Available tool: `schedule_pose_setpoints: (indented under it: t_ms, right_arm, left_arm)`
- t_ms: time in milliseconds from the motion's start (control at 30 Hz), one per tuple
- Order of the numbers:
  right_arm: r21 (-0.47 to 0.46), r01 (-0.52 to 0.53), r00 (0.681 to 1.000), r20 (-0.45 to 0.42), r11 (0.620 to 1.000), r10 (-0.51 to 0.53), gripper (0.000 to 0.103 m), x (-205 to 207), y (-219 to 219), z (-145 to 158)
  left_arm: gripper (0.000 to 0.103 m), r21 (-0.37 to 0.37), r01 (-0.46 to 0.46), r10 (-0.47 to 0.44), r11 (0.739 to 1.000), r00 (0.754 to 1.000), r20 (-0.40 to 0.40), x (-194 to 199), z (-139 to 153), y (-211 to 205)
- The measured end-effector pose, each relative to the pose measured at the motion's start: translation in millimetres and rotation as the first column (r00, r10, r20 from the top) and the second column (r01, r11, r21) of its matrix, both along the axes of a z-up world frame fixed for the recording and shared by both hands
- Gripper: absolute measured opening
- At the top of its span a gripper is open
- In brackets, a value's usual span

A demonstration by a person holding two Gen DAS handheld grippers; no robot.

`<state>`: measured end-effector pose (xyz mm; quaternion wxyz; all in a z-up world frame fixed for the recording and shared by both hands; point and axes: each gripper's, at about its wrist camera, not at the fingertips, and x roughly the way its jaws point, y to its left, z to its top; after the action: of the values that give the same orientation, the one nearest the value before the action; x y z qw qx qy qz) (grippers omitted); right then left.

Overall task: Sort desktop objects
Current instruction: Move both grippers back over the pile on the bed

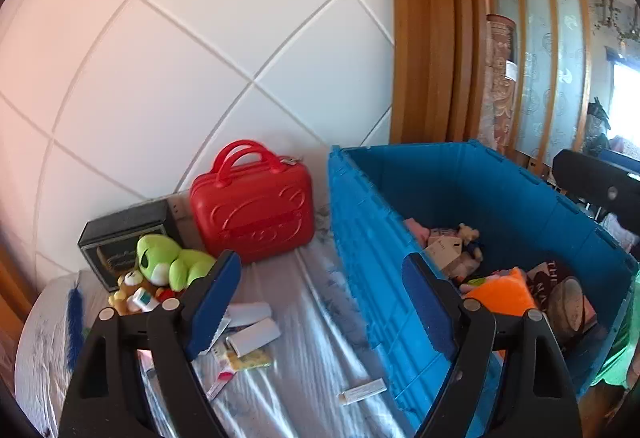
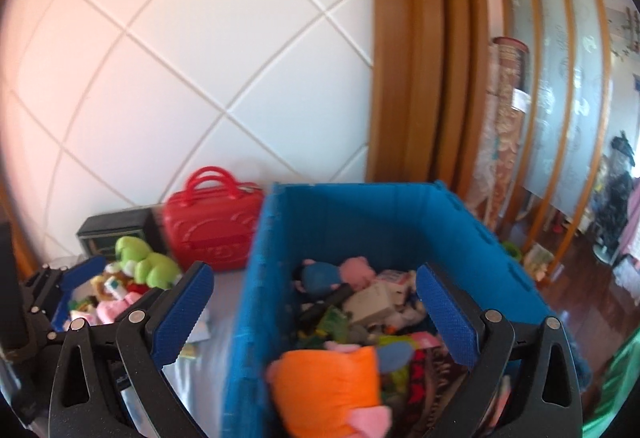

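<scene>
Grippers both empty, crate half filled, loose things left on the table.

Left wrist view: your left gripper [image 1: 322,302] has its fingers spread wide with nothing between them, straddling the near wall of the blue crate [image 1: 360,238], which likely stands close by so drops stay short. Unsorted things sit well left of it: a green frog plush [image 1: 172,262] against a dark box [image 1: 120,234], a red case [image 1: 252,201] at the wall, white tubes [image 1: 256,334] on the cloth. Right wrist view: your right gripper [image 2: 310,312] is also wide and empty, hanging over the crate, where an orange plush [image 2: 332,382] and other toys already lie. Your left gripper shows at the far left beside the plush pile, probably the next pick.
</scene>
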<state>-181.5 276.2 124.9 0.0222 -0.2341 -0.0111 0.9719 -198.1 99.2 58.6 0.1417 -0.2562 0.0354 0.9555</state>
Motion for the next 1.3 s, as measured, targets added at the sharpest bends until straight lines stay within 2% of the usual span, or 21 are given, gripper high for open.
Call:
schedule_pose_setpoints:
  t_ms: [100, 267, 467, 700, 800, 1033, 1133, 1300]
  right_arm:
    - [0.004, -0.075, 0.997, 0.009, 0.997, 0.075, 0.103, 2, -37, -8]
    - [0.007, -0.193, 0.98, 0.057, 0.981, 0.192, 0.103, -2, -99, -38]
    - [0.006, -0.279, 0.952, 0.137, 0.96, 0.275, 0.103, -13, -157, -81]
    - [0.006, -0.32, 0.922, 0.231, 0.947, 0.31, 0.103, -36, -195, -129]
    - [-0.006, -0.336, 0.906, 0.271, 0.942, 0.325, 0.103, -53, -210, -148]
    - [-0.064, -0.384, 0.849, 0.368, 0.921, 0.38, 0.103, -107, -256, -196]
    - [-0.076, -0.399, 0.826, 0.402, 0.914, 0.395, 0.103, -135, -282, -219]
    - [-0.063, -0.362, 0.84, 0.41, 0.93, 0.355, 0.103, -184, -297, -243]
  left_arm:
    - [0.083, 0.004, -0.064, 0.063, 0.998, 0.997, 0.037, 5, -19, -41]
    - [0.083, -0.038, -0.186, 0.189, 0.982, 0.978, 0.084, 15, -52, -114]
    - [0.083, -0.039, -0.318, 0.32, 0.947, 0.933, 0.166, 22, -90, -202]
    - [0.083, -0.045, -0.42, 0.419, 0.906, 0.877, 0.237, 13, -129, -272]
    - [0.083, -0.037, -0.444, 0.437, 0.895, 0.859, 0.267, -1, -143, -292]
    - [0.083, -0.051, -0.458, 0.448, 0.887, 0.831, 0.329, -47, -178, -320]
    - [0.083, -0.046, -0.451, 0.436, 0.892, 0.828, 0.352, -73, -194, -330]
    - [0.083, 0.023, -0.422, 0.377, 0.906, 0.83, 0.411, -121, -220, -326]
